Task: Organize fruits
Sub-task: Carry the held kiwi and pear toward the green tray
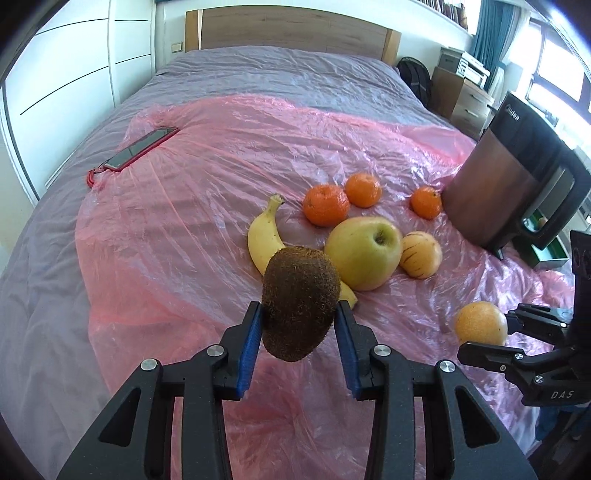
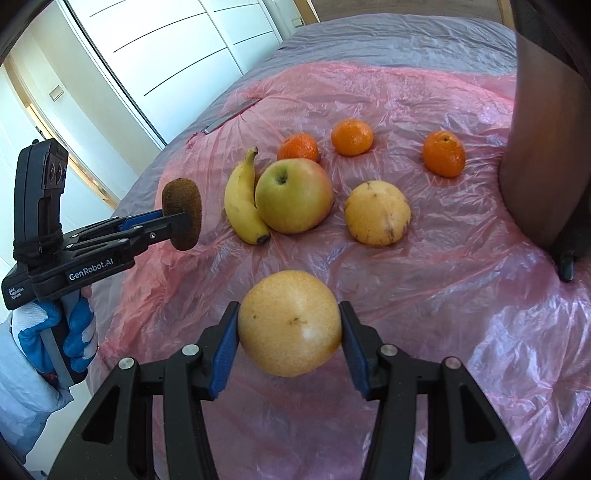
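Here, left gripper (image 1: 299,314) fingers clamp a kiwi (image 1: 300,302), right gripper (image 2: 289,330) fingers clamp a round yellow fruit (image 2: 290,323), both above the bed (image 1: 74,295) w/ slippery plastic sheet (image 1: 221,147); dropped fruit could roll off.

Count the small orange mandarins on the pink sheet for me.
3. The left mandarin sits right behind the apple, the middle mandarin is slightly farther back, and the right mandarin is near the dark appliance. None seem hidden.

Grey bed (image 1: 258,74) with wooden headboard (image 1: 295,27), white wardrobe (image 1: 74,55), sunlit window (image 1: 557,70)
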The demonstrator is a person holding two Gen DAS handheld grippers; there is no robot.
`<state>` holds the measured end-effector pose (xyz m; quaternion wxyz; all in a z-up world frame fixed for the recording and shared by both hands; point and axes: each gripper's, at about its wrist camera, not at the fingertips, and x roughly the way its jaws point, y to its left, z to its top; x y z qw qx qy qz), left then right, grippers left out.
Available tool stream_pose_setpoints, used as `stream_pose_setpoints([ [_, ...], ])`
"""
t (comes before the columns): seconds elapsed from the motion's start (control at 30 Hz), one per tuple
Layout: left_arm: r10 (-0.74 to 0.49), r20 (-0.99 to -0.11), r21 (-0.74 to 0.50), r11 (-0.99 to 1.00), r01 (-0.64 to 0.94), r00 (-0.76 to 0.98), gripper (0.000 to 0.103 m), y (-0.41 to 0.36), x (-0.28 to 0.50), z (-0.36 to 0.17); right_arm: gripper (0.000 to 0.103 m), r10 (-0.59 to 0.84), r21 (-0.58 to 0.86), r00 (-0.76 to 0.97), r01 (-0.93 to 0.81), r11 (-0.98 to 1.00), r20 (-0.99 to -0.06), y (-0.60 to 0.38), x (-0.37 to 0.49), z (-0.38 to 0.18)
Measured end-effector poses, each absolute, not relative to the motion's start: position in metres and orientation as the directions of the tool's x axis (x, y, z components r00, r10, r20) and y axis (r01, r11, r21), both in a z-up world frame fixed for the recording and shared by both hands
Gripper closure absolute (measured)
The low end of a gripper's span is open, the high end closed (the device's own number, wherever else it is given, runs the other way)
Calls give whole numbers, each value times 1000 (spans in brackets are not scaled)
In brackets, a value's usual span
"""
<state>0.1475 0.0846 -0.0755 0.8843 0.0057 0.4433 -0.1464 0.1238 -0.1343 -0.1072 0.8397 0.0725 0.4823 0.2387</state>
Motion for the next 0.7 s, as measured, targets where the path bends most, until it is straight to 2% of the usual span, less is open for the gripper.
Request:
stream_pose_setpoints([
  [0.33,-342,-755,-177,928,328,559,69,59,109,-40,25,426,325,468,-283,902,-774,-178,90,-84],
  [0.7,-446,-734,-222,870,440,512,69,-9,67,-14,25,347,305,549,-170,937,-761,-256,45,-63],
])
